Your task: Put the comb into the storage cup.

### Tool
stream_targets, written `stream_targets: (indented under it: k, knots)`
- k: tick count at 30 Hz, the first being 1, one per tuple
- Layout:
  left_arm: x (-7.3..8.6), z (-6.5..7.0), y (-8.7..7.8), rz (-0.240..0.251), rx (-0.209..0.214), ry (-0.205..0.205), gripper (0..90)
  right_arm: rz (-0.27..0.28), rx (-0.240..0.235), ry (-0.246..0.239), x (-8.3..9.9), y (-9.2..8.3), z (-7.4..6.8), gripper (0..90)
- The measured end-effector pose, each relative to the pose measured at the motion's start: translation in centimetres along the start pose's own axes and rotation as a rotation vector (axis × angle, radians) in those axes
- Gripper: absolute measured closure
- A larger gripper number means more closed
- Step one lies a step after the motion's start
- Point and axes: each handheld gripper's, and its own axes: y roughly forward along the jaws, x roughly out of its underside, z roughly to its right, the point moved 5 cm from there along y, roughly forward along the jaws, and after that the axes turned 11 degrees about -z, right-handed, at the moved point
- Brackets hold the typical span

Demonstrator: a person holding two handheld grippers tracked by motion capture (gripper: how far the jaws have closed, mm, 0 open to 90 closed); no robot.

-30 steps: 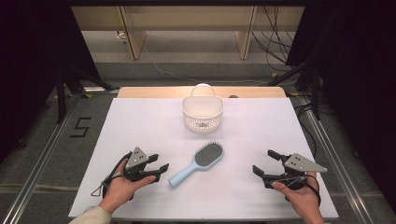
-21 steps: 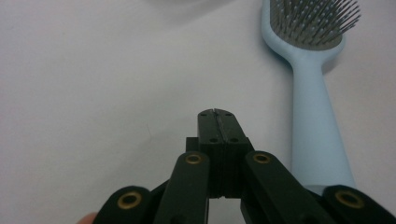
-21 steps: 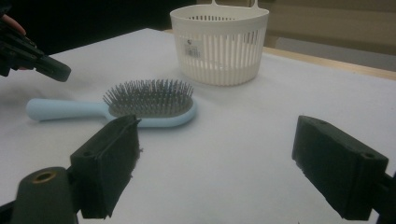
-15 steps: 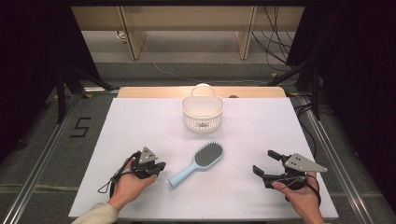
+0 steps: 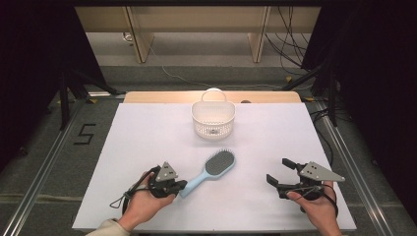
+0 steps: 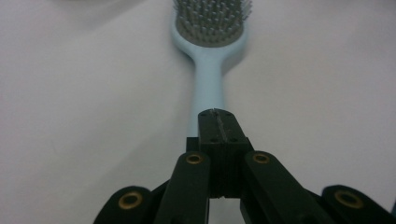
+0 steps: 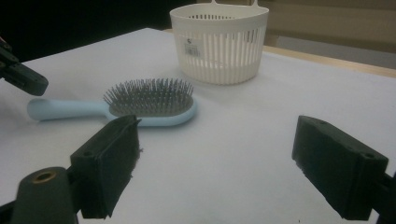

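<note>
At the hairbrush [image 5: 209, 171] handle, left gripper [image 5: 181, 186] newly arrived, just closed empty, right gripper [image 5: 278, 172] spread.

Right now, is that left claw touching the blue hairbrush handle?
Cannot tell. In the left gripper view the shut left gripper covers the end of the hairbrush handle; no contact or gap shows plainly.

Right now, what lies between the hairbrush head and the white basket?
Nothing: in the high view, bare white table separates the hairbrush from the basket.
</note>
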Motion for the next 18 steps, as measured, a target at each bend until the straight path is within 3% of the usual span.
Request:
stream_targets:
  k: [6,8,14,15,18]
  knots:
    - [0.1,1.9,0.8,-0.053,0.042,0.054,89.7,0.002,-0.001,0.002,0.0,0.0,0.0,15.8]
    - [0.4,2.6,1.5,-0.097,0.044,0.084,89.7,0.001,0.000,0.001,0.0,0.0,0.0,15.7]
    - [0.8,2.6,2.3,-0.149,0.032,0.091,89.8,-0.004,-0.001,0.004,0.1,-0.1,0.0,15.7]
    - [0.9,2.4,2.6,-0.166,0.015,0.093,89.7,-0.003,-0.001,0.005,0.1,0.0,0.0,15.7]
    - [0.9,2.3,2.7,-0.171,0.020,0.084,89.7,-0.002,-0.001,0.003,0.0,0.0,0.0,15.7]
